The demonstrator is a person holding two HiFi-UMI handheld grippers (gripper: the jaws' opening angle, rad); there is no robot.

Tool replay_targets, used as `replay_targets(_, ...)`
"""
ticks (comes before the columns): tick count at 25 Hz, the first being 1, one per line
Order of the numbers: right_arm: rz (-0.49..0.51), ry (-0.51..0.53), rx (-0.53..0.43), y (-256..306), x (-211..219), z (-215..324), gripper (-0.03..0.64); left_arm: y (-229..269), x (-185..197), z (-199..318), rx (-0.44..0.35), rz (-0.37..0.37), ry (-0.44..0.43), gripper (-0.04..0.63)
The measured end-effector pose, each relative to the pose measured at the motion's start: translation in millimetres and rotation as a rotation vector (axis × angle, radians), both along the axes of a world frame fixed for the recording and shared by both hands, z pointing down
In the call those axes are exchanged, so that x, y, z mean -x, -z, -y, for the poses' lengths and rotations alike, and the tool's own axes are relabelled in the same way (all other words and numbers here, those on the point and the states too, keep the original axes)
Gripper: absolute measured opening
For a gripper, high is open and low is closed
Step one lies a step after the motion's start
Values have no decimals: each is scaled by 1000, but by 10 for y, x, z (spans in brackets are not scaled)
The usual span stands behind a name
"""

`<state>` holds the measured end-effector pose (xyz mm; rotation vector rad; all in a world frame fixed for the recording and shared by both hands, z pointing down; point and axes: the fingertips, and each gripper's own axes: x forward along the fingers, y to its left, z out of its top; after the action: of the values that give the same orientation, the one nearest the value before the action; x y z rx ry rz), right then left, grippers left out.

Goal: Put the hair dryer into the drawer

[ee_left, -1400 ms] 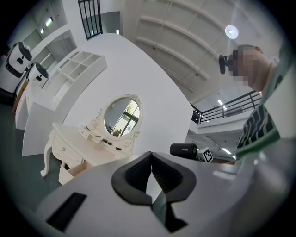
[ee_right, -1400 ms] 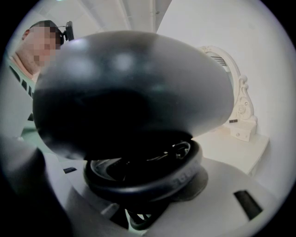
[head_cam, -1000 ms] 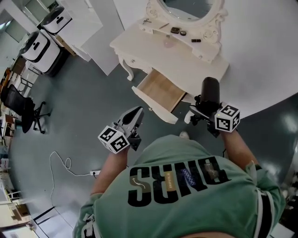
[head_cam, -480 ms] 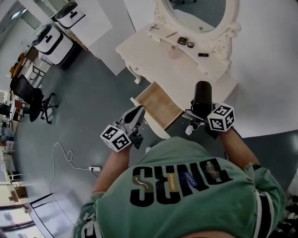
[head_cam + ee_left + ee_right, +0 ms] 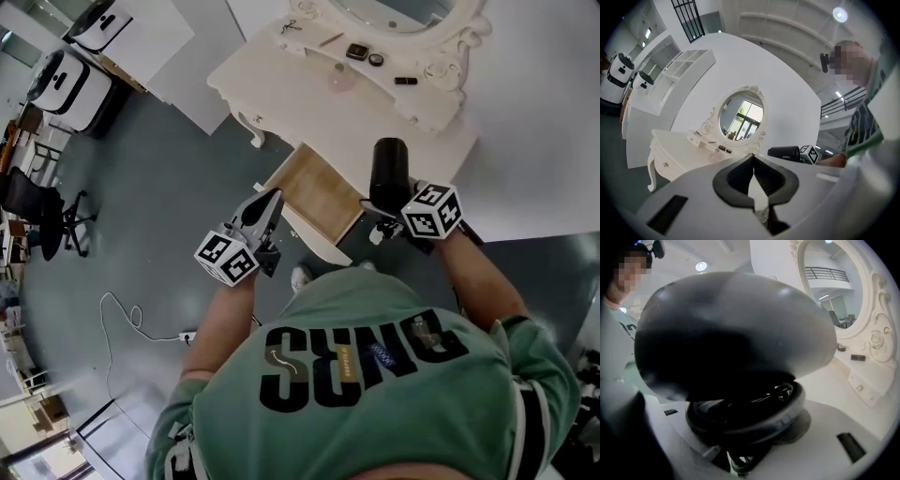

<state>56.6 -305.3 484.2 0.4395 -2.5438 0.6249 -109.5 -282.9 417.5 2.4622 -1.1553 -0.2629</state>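
Observation:
The black hair dryer [image 5: 389,173] stands upright in my right gripper [image 5: 387,214], which is shut on its handle just right of the open drawer [image 5: 319,192]. In the right gripper view the dryer's dark body [image 5: 736,333] fills most of the frame, with coiled cord below it. The wooden-bottomed drawer sticks out of the white dressing table [image 5: 281,80] and looks empty. My left gripper [image 5: 265,204] hovers at the drawer's left front corner. Its jaws are shut with nothing between them in the left gripper view [image 5: 753,174], where the dryer [image 5: 783,153] also shows at right.
An oval mirror [image 5: 740,115] and small items [image 5: 361,53] sit on the table top. The person's shoe [image 5: 302,277] is below the drawer front. A cable and power strip [image 5: 141,333] lie on the grey floor at left. An office chair [image 5: 42,211] and white machines [image 5: 66,80] stand far left.
Both grippers have come nearer the dressing table. The hair dryer has moved left, closer to the drawer's right side. The left gripper keeps its place at the drawer's front left.

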Motion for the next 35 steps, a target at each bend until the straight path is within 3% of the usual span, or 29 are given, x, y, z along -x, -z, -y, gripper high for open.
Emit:
replay_targets(16, -273, 139, 169, -1695, 1064, 208, 216, -1294, 588, 118, 120, -14, 36, 12)
replay_targets(22, -410, 199, 184, -2232, 1392, 257, 216, -1585, 751, 24, 152, -25, 41, 12)
replay_targets(35, -688, 105, 226, -3041, 1542, 527, 215, -1883, 1116, -103, 177, -49, 61, 12)
